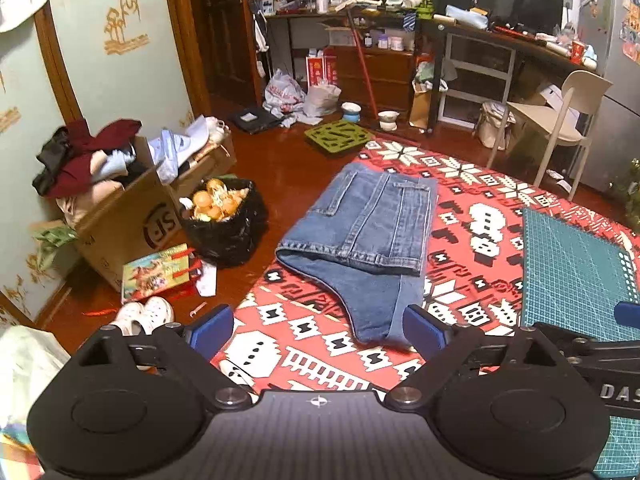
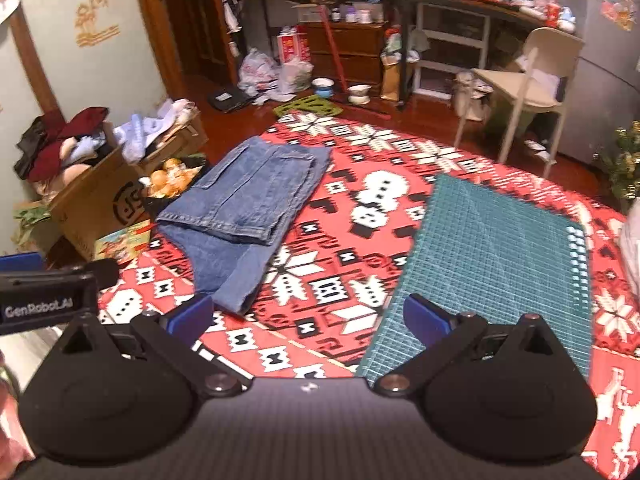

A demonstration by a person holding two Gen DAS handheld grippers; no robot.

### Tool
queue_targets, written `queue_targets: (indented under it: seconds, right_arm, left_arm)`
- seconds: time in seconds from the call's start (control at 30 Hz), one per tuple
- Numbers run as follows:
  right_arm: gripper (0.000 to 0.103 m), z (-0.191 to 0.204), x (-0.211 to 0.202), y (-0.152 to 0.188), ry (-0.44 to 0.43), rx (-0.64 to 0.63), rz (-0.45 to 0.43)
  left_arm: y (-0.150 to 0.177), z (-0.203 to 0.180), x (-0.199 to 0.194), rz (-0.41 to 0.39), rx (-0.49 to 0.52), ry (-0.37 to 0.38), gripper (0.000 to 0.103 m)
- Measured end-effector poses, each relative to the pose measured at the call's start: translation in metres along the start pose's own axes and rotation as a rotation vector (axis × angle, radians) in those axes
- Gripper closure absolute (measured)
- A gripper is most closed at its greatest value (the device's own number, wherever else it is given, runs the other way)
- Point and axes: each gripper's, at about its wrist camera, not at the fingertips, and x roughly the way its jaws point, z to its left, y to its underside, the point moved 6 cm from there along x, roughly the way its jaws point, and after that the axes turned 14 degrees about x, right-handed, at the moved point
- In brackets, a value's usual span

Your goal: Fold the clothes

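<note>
A pair of blue jeans (image 1: pixel 368 228) lies folded on the red patterned blanket (image 1: pixel 304 328), legs doubled over the seat, which pokes out toward me. In the right wrist view the jeans (image 2: pixel 248 208) lie to the left of a green cutting mat (image 2: pixel 492 256). My left gripper (image 1: pixel 318 330) hangs above the blanket just short of the jeans' near end, open, nothing between its blue pads. Over the blanket between jeans and mat, my right gripper (image 2: pixel 308 316) stands open too and holds nothing. The left gripper's body (image 2: pixel 44 296) shows at that view's left edge.
A cardboard box (image 1: pixel 120 216) heaped with clothes stands at the left, beside a black bag of oranges (image 1: pixel 224 212). White shoes (image 1: pixel 144 314) and a colourful book (image 1: pixel 156 272) lie on the wooden floor. A chair (image 1: pixel 560 120), cluttered desks and a fridge (image 1: pixel 616 80) line the back.
</note>
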Motion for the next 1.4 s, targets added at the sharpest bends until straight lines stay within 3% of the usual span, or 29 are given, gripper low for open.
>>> queue_targets:
  seconds: [0.37, 0.53, 1.4]
  right_arm:
    - [0.001, 0.02, -0.029, -0.003, 0.01, -0.057, -0.026]
    - [0.001, 0.019, -0.026, 0.0, -0.001, -0.03, 0.007]
    - [0.001, 0.019, -0.024, -0.002, 0.018, -0.029, 0.008]
  left_arm:
    - [-0.001, 0.002, -0.012, 0.009, -0.02, -0.024, 0.005]
    - [0.001, 0.001, -0.012, 0.018, -0.016, -0.033, 0.005]
    - [0.002, 0.0, -0.011, 0.032, -0.001, -0.03, 0.005]
